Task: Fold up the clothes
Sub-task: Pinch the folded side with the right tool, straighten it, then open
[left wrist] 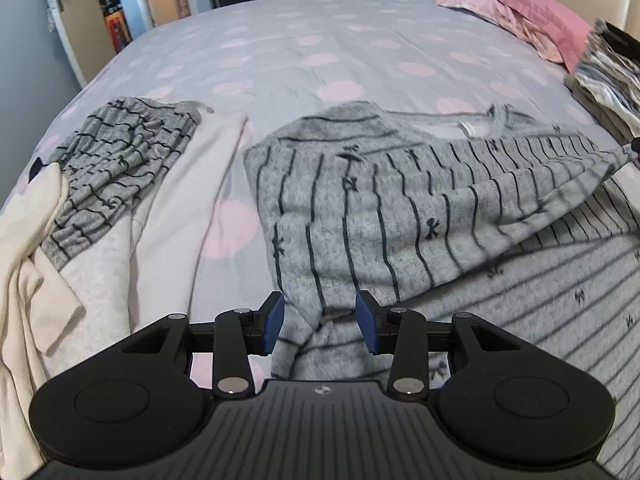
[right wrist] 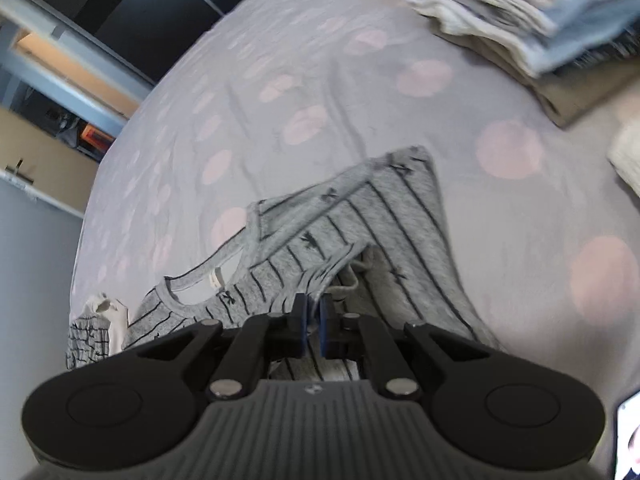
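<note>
Meanwhile the right tongs [right wrist: 314,320] pinched the striped top's [left wrist: 360,208] edge on the bed [left wrist: 320,48]; the left tongs [left wrist: 320,320], at six o'clock, stood open around its fabric.

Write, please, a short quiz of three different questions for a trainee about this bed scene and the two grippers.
1. True or false: the right gripper is closed on the grey fleece top with thin dark stripes.
2. Which lies to the left of that top in the left wrist view? A) a blue towel B) a crumpled grey striped garment C) a red cushion
3. Fill in: the jaws of the left gripper stand ____, with a fold of the top between the blue pads.

Key: 1 true; 2 B; 3 open.
</note>
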The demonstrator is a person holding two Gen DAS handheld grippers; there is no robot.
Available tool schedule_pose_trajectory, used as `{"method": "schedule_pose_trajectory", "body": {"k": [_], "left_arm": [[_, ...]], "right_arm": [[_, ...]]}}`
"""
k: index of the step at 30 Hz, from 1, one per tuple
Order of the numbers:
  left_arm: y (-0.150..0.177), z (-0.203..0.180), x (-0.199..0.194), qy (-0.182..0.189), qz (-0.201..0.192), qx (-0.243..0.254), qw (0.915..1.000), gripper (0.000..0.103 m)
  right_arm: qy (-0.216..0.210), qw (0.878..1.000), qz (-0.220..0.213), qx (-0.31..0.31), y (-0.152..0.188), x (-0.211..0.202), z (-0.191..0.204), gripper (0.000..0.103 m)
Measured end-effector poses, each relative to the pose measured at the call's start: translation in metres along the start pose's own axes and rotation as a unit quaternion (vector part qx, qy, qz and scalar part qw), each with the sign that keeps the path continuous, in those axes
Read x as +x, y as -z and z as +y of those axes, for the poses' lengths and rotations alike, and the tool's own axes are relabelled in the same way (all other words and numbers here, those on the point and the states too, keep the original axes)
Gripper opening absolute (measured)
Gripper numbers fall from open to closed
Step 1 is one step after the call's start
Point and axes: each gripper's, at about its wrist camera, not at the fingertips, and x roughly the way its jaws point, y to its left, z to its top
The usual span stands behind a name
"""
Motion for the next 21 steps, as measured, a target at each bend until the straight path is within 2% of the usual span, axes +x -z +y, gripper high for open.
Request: {"method": "schedule_pose_trajectory", "body": {"k": [2, 4, 7, 9, 12, 14, 21], "left_arm": [[0.005, -0.003, 0.0, 0.001, 0.004, 0.01, 0.9999, 0.04], [0.01, -0.005, 0.001, 0.001, 0.013, 0.017, 0.9998, 0.04], [0.014, -0.006, 0.002, -0.004, 0.022, 0.02, 0.9996, 0.04], [0.013, -0.003, 0.0, -0.004, 0.021, 0.014, 0.9997, 0.04], [0.004, 0.005, -0.003, 0.008, 0.022, -0.007, 0.9997, 0.04], [-0.007, 0.011, -0.004, 0.016, 0.024, -0.02, 0.9994, 0.04], [-0.059, 0.049, 0.007, 0.015, 0.008, -0.087, 0.9961, 0.04]], "right_arm": [[0.021, 1.0, 0.013, 0.005, 0.002, -0.001, -0.007, 0.006], [0.056, 0.997, 0.052, -0.014, 0.008, 0.01, -0.011, 0.006], [0.115, 0.987, 0.109, -0.038, 0.024, 0.03, -0.018, 0.007], [0.138, 0.982, 0.123, -0.04, 0.03, 0.036, -0.023, 0.01], [0.154, 0.981, 0.105, -0.052, 0.026, 0.03, -0.023, 0.013], [0.158, 0.982, 0.09, -0.059, 0.022, 0.024, -0.021, 0.022], [0.115, 0.989, 0.031, -0.084, 0.006, 0.02, 0.002, 0.034]]}}
